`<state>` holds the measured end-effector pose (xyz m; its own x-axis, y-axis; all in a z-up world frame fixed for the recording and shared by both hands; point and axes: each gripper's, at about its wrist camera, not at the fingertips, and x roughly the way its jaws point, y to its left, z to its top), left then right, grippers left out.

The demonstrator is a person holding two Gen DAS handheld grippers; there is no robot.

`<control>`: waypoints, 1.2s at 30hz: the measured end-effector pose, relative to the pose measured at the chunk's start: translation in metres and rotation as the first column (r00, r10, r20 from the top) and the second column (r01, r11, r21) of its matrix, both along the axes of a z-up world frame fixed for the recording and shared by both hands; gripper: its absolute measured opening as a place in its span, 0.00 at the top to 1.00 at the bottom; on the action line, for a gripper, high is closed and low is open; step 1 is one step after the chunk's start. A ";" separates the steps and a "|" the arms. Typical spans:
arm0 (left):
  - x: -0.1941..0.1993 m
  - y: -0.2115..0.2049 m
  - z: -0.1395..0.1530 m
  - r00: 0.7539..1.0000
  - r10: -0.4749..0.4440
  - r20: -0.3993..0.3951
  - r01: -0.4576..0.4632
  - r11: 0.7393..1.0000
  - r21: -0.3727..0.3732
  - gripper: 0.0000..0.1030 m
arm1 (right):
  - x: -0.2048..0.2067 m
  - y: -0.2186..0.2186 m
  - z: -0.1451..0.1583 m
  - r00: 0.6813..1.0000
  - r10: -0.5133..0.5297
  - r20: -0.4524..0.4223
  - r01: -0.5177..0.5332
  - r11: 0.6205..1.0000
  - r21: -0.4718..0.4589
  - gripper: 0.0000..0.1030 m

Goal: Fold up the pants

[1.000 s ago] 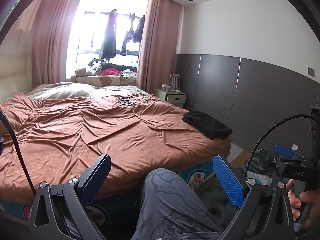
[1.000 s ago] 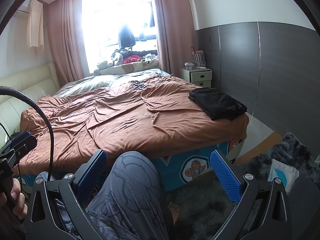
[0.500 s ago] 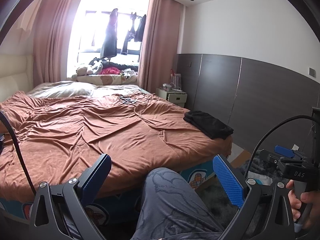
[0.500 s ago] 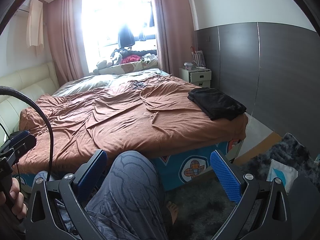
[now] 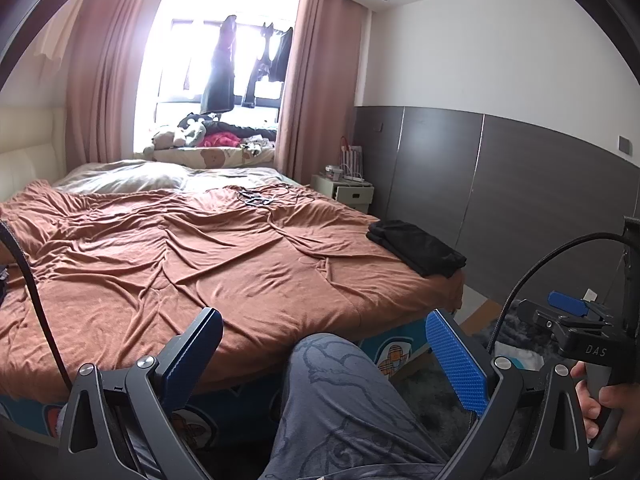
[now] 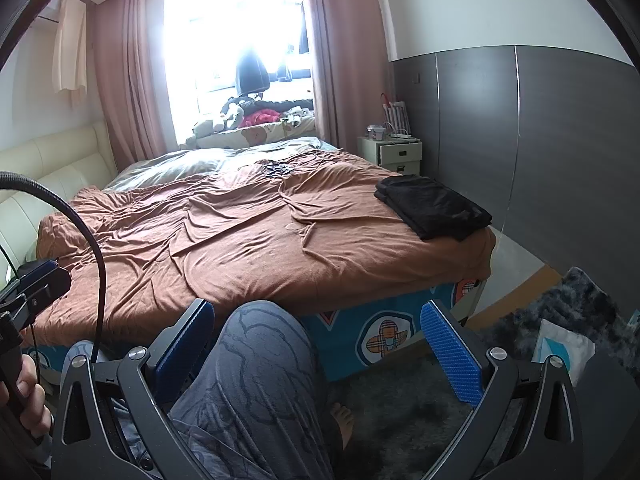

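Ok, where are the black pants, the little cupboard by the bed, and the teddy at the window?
black pants [image 6: 434,206], right wrist view, middle of the folded pile.
little cupboard [image 6: 394,154], right wrist view, its drawer front.
teddy [image 5: 166,138], left wrist view, its pale body.

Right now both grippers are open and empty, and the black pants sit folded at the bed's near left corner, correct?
Not quite: the black pants lie at the bed's right edge, as the right wrist view shows. The left gripper and right gripper are indeed open and empty.

Black folded pants [image 6: 434,206] on rust-brown bedspread [image 6: 248,232]; blue-padded tool fingers [image 6: 454,354]; grey swirl-patterned trousers [image 6: 256,380].
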<state>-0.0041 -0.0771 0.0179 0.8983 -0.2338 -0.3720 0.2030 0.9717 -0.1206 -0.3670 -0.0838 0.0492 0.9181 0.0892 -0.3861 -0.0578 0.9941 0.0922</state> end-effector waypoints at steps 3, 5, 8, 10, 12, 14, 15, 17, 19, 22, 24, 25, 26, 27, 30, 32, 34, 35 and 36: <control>0.001 0.000 0.000 1.000 -0.001 0.000 0.001 1.000 0.001 0.00 | 0.000 0.000 0.000 1.000 -0.001 -0.001 0.001 1.000 -0.001 0.00; 0.001 0.000 0.000 1.000 0.000 -0.002 0.000 1.000 0.000 0.00 | 0.000 -0.001 0.001 1.000 0.000 0.000 0.000 1.000 -0.001 0.00; 0.001 0.000 0.000 1.000 0.001 -0.002 -0.001 1.000 -0.001 0.01 | -0.002 -0.002 0.001 1.000 -0.001 0.003 0.001 1.000 -0.001 0.00; 0.001 0.001 0.001 1.000 0.002 -0.002 -0.002 1.000 -0.003 0.01 | -0.001 -0.003 0.001 1.000 0.000 0.004 0.000 1.000 -0.001 0.00; 0.001 0.001 0.001 1.000 0.002 -0.002 -0.002 1.000 -0.002 0.00 | -0.001 -0.003 0.001 1.000 0.001 0.003 -0.001 1.000 -0.001 0.00; 0.001 0.001 0.001 1.000 0.001 -0.003 -0.001 1.000 -0.002 0.00 | -0.001 -0.003 0.001 1.000 0.001 0.004 -0.001 1.000 -0.001 0.00; 0.001 0.002 0.001 1.000 0.001 -0.005 -0.001 1.000 -0.003 0.00 | -0.001 -0.003 0.001 1.000 0.002 0.003 -0.002 1.000 -0.002 0.00; 0.001 0.002 0.001 1.000 0.001 -0.006 -0.001 1.000 -0.004 0.01 | -0.002 -0.003 0.001 1.000 0.000 0.004 0.000 1.000 -0.004 0.00; 0.001 0.002 0.001 1.000 0.002 -0.005 -0.002 1.000 -0.003 0.01 | -0.002 -0.004 0.001 1.000 0.001 0.005 -0.001 1.000 -0.007 0.00; 0.001 0.002 0.001 1.000 0.001 -0.006 -0.001 1.000 -0.006 0.00 | -0.002 -0.005 0.001 1.000 0.004 0.004 -0.004 1.000 -0.008 0.00; 0.001 0.002 0.001 1.000 0.001 -0.009 -0.001 1.000 -0.009 0.01 | -0.001 -0.005 0.001 1.000 0.007 0.004 -0.007 1.000 -0.009 0.00; 0.001 0.003 0.001 1.000 0.001 -0.009 -0.001 1.000 -0.009 0.01 | -0.002 -0.005 0.002 1.000 0.008 0.005 -0.008 1.000 -0.010 0.00; 0.001 0.002 0.001 1.000 0.001 -0.008 -0.001 1.000 -0.009 0.01 | -0.002 -0.005 0.002 1.000 0.008 0.006 -0.008 1.000 -0.011 0.00; 0.001 0.002 0.002 1.000 0.002 -0.006 -0.002 1.000 -0.008 0.00 | -0.002 -0.006 0.002 1.000 0.009 0.007 -0.009 1.000 -0.012 0.00; -0.002 0.001 0.003 1.000 0.000 0.010 0.000 1.000 -0.004 0.01 | -0.002 -0.005 0.002 1.000 0.012 0.009 -0.011 1.000 -0.014 0.00; -0.005 0.001 0.003 1.000 -0.004 0.015 0.004 1.000 -0.003 0.00 | -0.003 -0.006 0.002 1.000 0.011 0.010 -0.011 1.000 -0.014 0.00; -0.007 0.001 0.003 1.000 0.000 0.016 0.000 1.000 0.001 0.01 | -0.004 -0.006 0.002 1.000 0.013 0.012 -0.013 1.000 -0.010 0.00; -0.008 0.001 0.003 1.000 0.001 0.017 -0.001 1.000 0.002 0.01 | -0.005 -0.006 0.002 1.000 0.014 0.013 -0.014 1.000 -0.010 0.00; -0.009 0.002 0.003 1.000 0.004 0.018 -0.004 1.000 0.001 0.01 | -0.006 -0.005 0.003 1.000 0.016 0.017 -0.015 1.000 -0.012 0.00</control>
<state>-0.0135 -0.0749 0.0208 0.9056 -0.2299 -0.3563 0.2011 0.9726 -0.1163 -0.3731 -0.0889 0.0518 0.9231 0.0988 -0.3717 -0.0746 0.9941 0.0790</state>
